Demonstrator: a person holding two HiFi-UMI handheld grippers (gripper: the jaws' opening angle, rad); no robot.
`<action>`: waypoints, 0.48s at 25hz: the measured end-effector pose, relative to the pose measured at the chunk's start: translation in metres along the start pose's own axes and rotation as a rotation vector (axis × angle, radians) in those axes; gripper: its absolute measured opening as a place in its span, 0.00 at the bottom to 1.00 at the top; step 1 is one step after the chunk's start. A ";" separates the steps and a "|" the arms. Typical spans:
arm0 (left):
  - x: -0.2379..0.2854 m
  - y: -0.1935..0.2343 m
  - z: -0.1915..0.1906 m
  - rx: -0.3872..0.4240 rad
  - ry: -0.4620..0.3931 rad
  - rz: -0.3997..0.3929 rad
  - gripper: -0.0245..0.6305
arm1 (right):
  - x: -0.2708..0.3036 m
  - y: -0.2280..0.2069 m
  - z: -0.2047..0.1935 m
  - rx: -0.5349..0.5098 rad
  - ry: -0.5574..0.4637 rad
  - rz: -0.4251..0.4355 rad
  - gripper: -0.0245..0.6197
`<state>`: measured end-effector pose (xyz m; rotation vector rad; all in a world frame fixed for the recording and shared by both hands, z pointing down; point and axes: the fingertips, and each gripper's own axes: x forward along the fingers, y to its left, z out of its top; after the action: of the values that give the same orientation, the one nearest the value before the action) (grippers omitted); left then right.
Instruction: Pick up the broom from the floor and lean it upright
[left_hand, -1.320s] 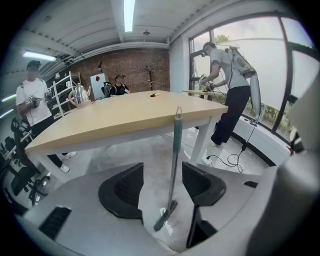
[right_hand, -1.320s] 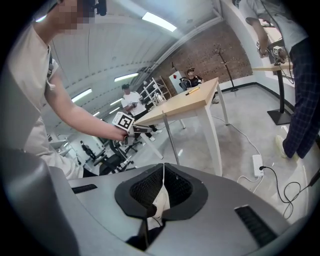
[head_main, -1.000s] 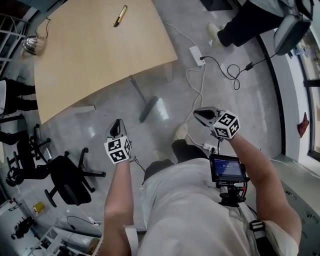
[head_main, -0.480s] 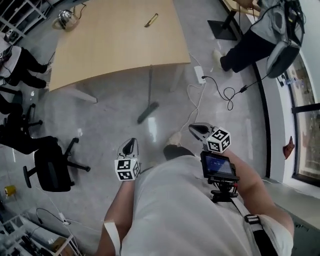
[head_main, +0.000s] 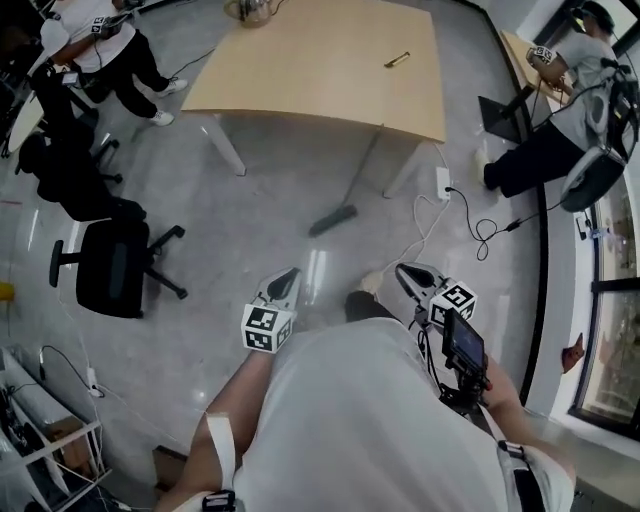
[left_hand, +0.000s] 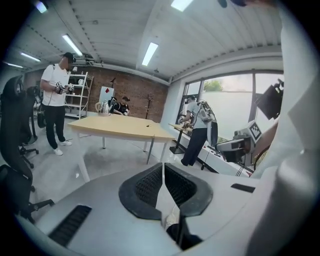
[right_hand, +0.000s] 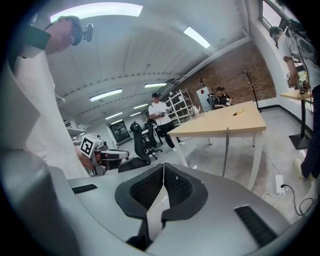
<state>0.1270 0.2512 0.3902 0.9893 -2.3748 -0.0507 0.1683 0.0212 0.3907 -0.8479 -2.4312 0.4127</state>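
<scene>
The broom (head_main: 340, 212) leans against the near edge of the wooden table (head_main: 300, 80), its dark head on the grey floor and its thin handle slanting up to the tabletop. In the right gripper view the broom handle (right_hand: 226, 150) stands against the table (right_hand: 225, 122). My left gripper (head_main: 287, 282) is held near my body, well short of the broom, with its jaws shut and empty (left_hand: 163, 165). My right gripper (head_main: 408, 272) is likewise drawn back, shut on nothing (right_hand: 163, 166).
A black office chair (head_main: 110, 265) stands at the left. A power strip (head_main: 441, 182) and looping cables (head_main: 480, 225) lie on the floor right of the broom. People stand at top left (head_main: 100, 40) and right (head_main: 550, 140). A yellow pen (head_main: 397, 60) lies on the table.
Both grippers have risen and drawn back toward my body, away from the broom. The head view has turned and now takes in more of the room. The broom stays leaning on the table.
</scene>
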 end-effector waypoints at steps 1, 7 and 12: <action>0.009 0.006 0.014 -0.003 0.019 -0.004 0.07 | 0.008 -0.007 0.012 0.013 0.009 0.006 0.06; 0.092 0.056 0.143 0.010 0.154 -0.082 0.07 | 0.050 -0.070 0.137 0.132 -0.022 -0.041 0.06; 0.103 0.041 0.129 0.008 0.134 -0.112 0.07 | 0.034 -0.075 0.125 0.109 -0.035 -0.073 0.06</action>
<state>-0.0238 0.1902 0.3414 1.0945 -2.1992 -0.0163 0.0382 -0.0277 0.3349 -0.7088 -2.4390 0.5316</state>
